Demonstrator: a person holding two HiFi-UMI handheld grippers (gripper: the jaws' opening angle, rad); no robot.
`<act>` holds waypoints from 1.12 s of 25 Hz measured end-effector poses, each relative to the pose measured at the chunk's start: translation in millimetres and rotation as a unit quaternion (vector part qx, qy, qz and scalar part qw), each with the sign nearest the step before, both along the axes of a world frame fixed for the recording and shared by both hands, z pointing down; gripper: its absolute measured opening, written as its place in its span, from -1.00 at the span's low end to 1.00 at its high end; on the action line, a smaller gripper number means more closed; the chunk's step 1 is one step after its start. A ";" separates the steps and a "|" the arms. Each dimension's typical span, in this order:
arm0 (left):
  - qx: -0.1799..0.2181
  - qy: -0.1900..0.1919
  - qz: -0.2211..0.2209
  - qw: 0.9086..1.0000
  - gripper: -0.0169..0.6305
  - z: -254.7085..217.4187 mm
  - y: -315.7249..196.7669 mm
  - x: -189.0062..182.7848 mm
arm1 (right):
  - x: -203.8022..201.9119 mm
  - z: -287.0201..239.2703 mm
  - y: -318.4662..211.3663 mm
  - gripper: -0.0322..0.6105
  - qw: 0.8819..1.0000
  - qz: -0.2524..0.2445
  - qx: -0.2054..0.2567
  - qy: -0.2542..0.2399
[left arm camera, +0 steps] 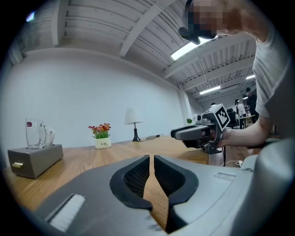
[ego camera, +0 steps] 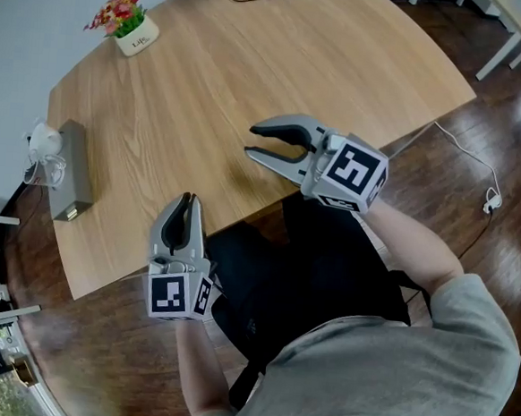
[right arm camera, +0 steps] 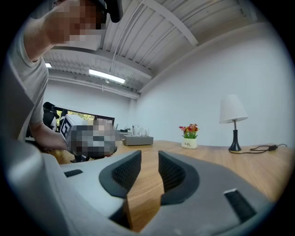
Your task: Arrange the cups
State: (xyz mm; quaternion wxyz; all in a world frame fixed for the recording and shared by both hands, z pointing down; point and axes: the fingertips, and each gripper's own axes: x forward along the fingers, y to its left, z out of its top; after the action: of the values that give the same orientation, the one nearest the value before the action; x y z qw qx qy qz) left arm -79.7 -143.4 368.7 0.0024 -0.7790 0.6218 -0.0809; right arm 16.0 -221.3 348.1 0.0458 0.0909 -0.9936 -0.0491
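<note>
- The left gripper (ego camera: pixel 186 199) hangs over the near edge of the wooden table (ego camera: pixel 254 67), pointing across the tabletop. In its own view its jaws stand almost together, with only a thin slit of table showing between the ribbed pads (left arm camera: pixel 138 175). Nothing is held.
- The right gripper (ego camera: pixel 250 141) hovers further in over the table, pointing toward the left side of the head view. Its jaws stand partly apart, with bare wood showing in the gap, and it has hold of nothing.
- In the left gripper view, the right gripper (left arm camera: pixel 198 132) shows to the right, in the person's hand (left arm camera: pixel 239 136).
- The glass cups (ego camera: pixel 43 145) stand on the far end of a grey box (ego camera: pixel 73 174) by the table's left edge, well apart from both grippers.
- In the left gripper view, one cup (left arm camera: pixel 36 133) is a clear mug with a handle, upright on the box (left arm camera: pixel 34 159).
- In the right gripper view, the cups (right arm camera: pixel 136 131) are small and far off; their number cannot be told.
- A white pot of red and yellow flowers (ego camera: pixel 131 31) stands at the far left corner.
- A white-shaded lamp (left arm camera: pixel 133 122) with a dark base stands at the far edge, its cable trailing along the table.
</note>
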 end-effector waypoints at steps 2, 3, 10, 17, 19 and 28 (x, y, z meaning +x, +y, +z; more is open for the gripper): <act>-0.001 -0.003 0.000 1.000 -0.83 0.4 -0.3 1.2 | 0.7 0.0 -0.3 -0.56 1.000 0.000 -0.001 0.001; -0.001 -0.005 0.000 1.000 -0.83 0.3 -0.6 1.7 | 1.1 -0.3 -0.6 -0.56 1.000 0.000 -0.001 0.001; -0.001 -0.009 -0.001 1.000 -0.83 0.8 0.0 1.7 | -0.7 0.3 2.1 -0.56 1.000 -0.006 -0.002 0.003; -0.002 -0.013 -0.001 1.000 -0.83 1.1 -0.3 2.8 | -1.0 -0.2 2.2 -0.56 1.000 -0.007 -0.002 0.001; -0.001 -0.014 -0.001 1.000 -0.83 1.2 -0.5 2.6 | -1.3 0.0 1.8 -0.56 1.000 -0.007 -0.002 0.002; -0.002 -0.016 0.000 1.000 -0.83 0.4 0.0 3.1 | -1.4 -1.1 2.7 -0.56 1.000 -0.006 -0.007 0.004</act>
State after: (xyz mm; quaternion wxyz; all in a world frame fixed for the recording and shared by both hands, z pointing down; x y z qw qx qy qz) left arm -76.6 -143.4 369.1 0.0112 -0.7776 0.6216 -0.0943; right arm 14.6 -218.6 347.0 0.0505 0.0846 -0.9942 -0.0429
